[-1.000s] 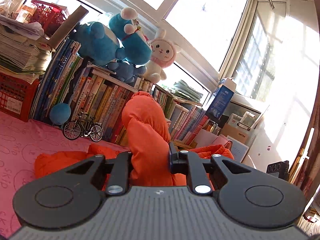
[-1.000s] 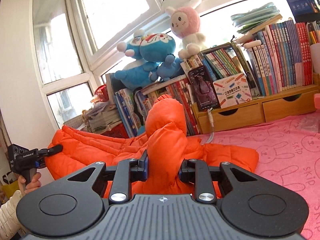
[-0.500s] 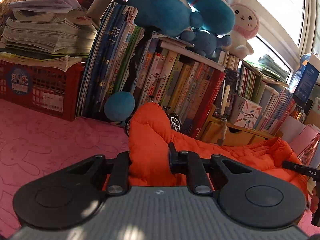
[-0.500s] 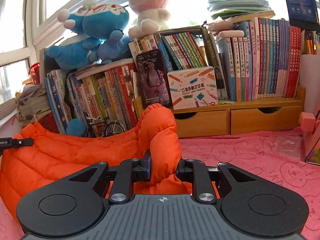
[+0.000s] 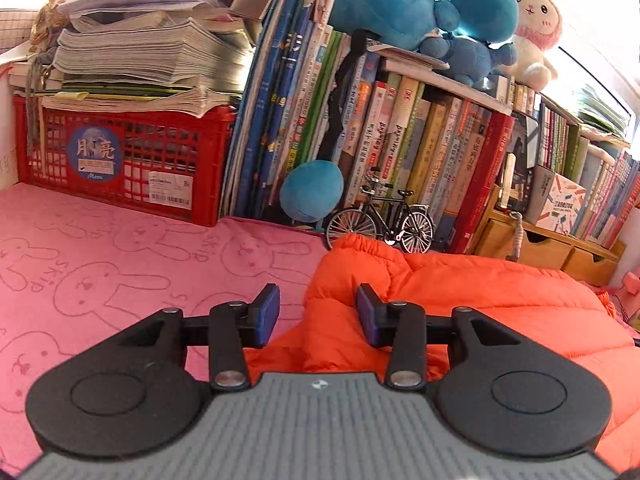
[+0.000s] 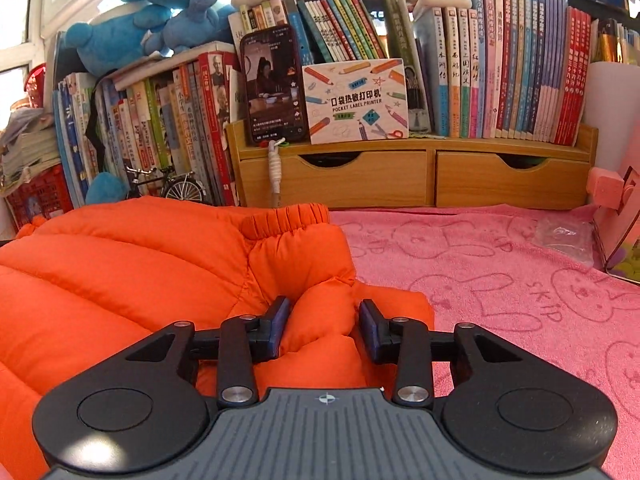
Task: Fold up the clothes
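The orange puffer jacket lies spread on the pink bunny-print cloth covering the tabletop, an elastic cuff at twelve o'clock from my right jaws. Both my pairs of jaws are spread apart: the left gripper straddles a sleeve edge, the right gripper a puffed ridge, neither pinching. The slick padding could spring back and undo any crease, I judge. Beyond, at twelve o'clock from my left jaws, a small model bicycle stands just beside the jacket, easily toppled; at ten o'clock a red crate.
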Tool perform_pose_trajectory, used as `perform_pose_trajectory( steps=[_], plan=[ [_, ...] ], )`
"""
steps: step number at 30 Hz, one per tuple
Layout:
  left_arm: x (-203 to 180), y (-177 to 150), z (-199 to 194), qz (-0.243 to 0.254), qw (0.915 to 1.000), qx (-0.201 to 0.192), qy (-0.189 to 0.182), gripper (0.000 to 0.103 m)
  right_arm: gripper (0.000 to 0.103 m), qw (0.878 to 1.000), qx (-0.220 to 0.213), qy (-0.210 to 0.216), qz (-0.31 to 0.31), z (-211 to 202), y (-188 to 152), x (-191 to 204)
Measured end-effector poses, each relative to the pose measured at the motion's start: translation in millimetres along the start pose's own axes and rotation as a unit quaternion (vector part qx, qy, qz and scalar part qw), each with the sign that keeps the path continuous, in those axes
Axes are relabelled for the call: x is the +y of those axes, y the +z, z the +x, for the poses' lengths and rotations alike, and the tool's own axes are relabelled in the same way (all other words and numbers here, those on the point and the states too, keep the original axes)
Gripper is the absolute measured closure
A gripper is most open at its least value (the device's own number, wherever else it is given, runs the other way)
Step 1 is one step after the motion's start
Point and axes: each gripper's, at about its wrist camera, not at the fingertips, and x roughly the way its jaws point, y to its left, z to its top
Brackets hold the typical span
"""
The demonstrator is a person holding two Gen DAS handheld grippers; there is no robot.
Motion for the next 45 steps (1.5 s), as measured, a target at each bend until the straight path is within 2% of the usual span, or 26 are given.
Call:
perform_pose_trajectory(
  steps=[1, 2, 3, 4, 8, 11, 13, 15, 18, 20, 24, 26, 31, 36, 42, 45],
  plan=[
    [-2, -1, -5, 0.005, 0.9998, -0.008, 0.016, 0.062, 0.064, 1.000, -0.007, -0.002, 0.008, -4, 0, -2],
    [-4, -1, -11, 0.011, 0.9993, -0.016, 0.032, 0.064, 0.056, 1.000, -0.017, -0.006, 0.018, -10, -1, -4],
    [-6, -2, -16, 0.016, 0.9984, -0.024, 0.049, 0.064, 0.042, 0.999, -0.029, -0.013, 0.028, -16, 0, -7],
    [-8, -2, -21, 0.022, 0.9971, -0.033, 0.065, 0.064, 0.037, 0.998, -0.045, -0.020, 0.032, -25, -1, -8],
    [-16, -4, -42, 0.043, 0.9886, -0.065, 0.129, 0.063, 0.031, 0.994, -0.094, -0.060, 0.006, -55, -3, -4],
    [-22, -6, -58, 0.059, 0.9785, -0.089, 0.177, 0.049, 0.028, 0.987, -0.119, -0.098, -0.055, -72, -8, 17],
    [-48, -13, -76, 0.077, 0.9758, -0.112, 0.171, 0.045, 0.025, 0.980, -0.137, -0.109, -0.099, -83, -15, 38],
    [-77, -20, -88, 0.101, 0.9751, -0.124, 0.154, 0.043, 0.021, 0.975, -0.150, -0.101, -0.131, -89, -20, 59],
    [-125, -33, -97, 0.152, 0.9703, -0.135, 0.131, 0.035, 0.018, 0.971, -0.164, -0.074, -0.157, -96, -24, 96],
    [-151, -42, -94, 0.183, 0.9657, -0.135, 0.126, 0.035, 0.018, 0.972, -0.168, -0.046, -0.156, -98, -23, 119],
    [-173, -54, -75, 0.185, 0.9668, -0.103, 0.143, 0.035, 0.017, 0.982, -0.156, 0.003, -0.110, -94, -20, 142],
    [-176, -60, -66, 0.178, 0.9669, -0.092, 0.158, 0.034, 0.016, 0.986, -0.142, 0.012, -0.087, -86, -19, 145],
    [-179, -75, -57, 0.196, 0.9590, -0.084, 0.187, 0.029, 0.012, 0.989, -0.120, -0.003, -0.092, -67, -30, 152],
    [-177, -85, -49, 0.212, 0.9553, -0.068, 0.195, 0.028, 0.005, 0.991, -0.087, -0.018, -0.096, -54, -34, 152],
    [-163, -79, -38, 0.182, 0.9664, -0.024, 0.180, 0.023, 0.001, 0.992, -0.042, -0.035, -0.110, -38, -36, 156],
    [-162, -80, -35, 0.180, 0.9677, -0.011, 0.176, 0.022, 0.000, 0.993, -0.025, -0.037, -0.109, -33, -36, 156]
  ],
)
